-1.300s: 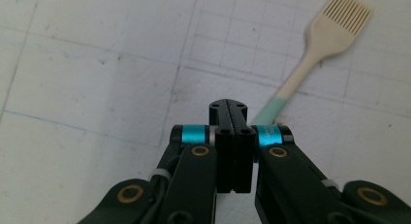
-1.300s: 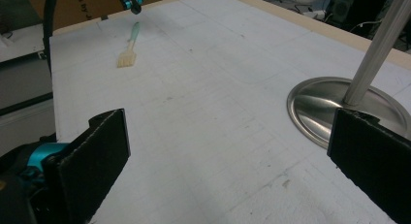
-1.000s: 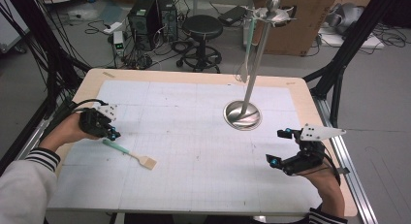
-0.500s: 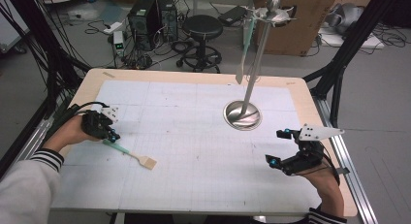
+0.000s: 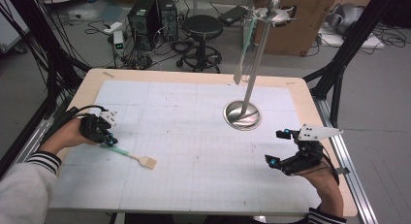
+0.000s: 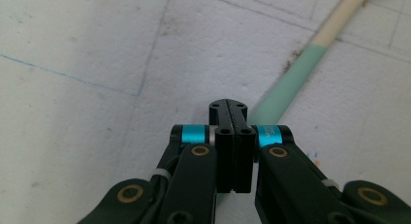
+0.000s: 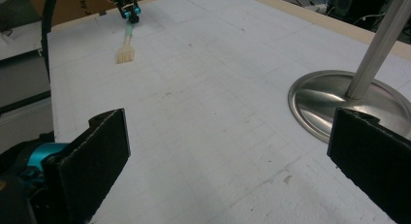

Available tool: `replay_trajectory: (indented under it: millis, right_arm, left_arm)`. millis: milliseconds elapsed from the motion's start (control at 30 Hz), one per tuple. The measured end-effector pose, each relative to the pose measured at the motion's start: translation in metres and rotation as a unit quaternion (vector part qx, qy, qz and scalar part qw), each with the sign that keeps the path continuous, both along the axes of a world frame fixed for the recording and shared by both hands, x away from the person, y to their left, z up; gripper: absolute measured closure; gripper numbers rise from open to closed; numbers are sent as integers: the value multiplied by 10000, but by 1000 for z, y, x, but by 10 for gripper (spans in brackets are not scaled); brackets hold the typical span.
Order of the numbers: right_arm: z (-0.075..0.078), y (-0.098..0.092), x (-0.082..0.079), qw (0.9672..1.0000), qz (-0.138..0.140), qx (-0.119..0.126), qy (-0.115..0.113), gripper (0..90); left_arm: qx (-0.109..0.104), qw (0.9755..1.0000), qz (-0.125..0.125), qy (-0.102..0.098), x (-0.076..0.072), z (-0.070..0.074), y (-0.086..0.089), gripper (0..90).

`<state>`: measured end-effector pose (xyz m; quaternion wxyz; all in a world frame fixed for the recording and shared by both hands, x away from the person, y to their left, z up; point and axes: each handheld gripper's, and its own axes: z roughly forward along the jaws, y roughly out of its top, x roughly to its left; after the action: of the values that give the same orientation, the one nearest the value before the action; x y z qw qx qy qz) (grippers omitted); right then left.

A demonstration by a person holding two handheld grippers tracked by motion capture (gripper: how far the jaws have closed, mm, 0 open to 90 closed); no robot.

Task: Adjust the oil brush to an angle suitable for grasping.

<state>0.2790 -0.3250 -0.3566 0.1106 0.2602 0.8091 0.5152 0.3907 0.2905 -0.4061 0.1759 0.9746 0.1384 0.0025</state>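
A spatula (image 5: pixel 138 158) with a mint-green handle and a cream head lies flat on the white mat at the left. My left gripper (image 5: pixel 109 140) sits at the end of its handle. In the left gripper view its jaws (image 6: pixel 228 107) are pressed together, and the green handle (image 6: pixel 286 83) runs out from underneath them, not between them. My right gripper (image 5: pixel 276 147) rests at the table's right front with its jaws wide apart. Its two black pads (image 7: pixel 102 151) frame bare mat in the right gripper view.
A steel stand (image 5: pixel 243 115) with a round base and a tall pole rises at the back right of the mat; a second spatula (image 5: pixel 242 64) hangs from its top. The stand's base (image 7: pixel 334 105) lies just beyond my right gripper. The table's wooden rim (image 5: pixel 310 103) borders the mat.
The left gripper has edged slightly toward the near side, onto the handle's end. The spatula and the right gripper have stayed put.
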Motion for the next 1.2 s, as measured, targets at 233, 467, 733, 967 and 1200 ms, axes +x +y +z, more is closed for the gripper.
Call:
replay_trajectory:
  millis: [233,467,733,967,1200]
  right_arm:
    - [1,1,0,10000,11,-6,-7,1]
    - [2,3,-1,10000,48,-12,-17,1]
    - [2,4,-1,10000,69,-20,-23,1]
    - [2,5,0,9999,90,-66,-25,1]
    - [1,6,0,9999,84,-73,-11,1]
  left_arm:
    - [90,9999,-90,-3,-13,1,3,900]
    - [19,9999,-123,44,-26,0,8,900]
    - [-66,9998,-200,7,-38,-1,11,900]
    - [-407,9986,-226,-239,-43,21,10,899]
    - [-704,9958,-215,-540,-49,50,13,886]
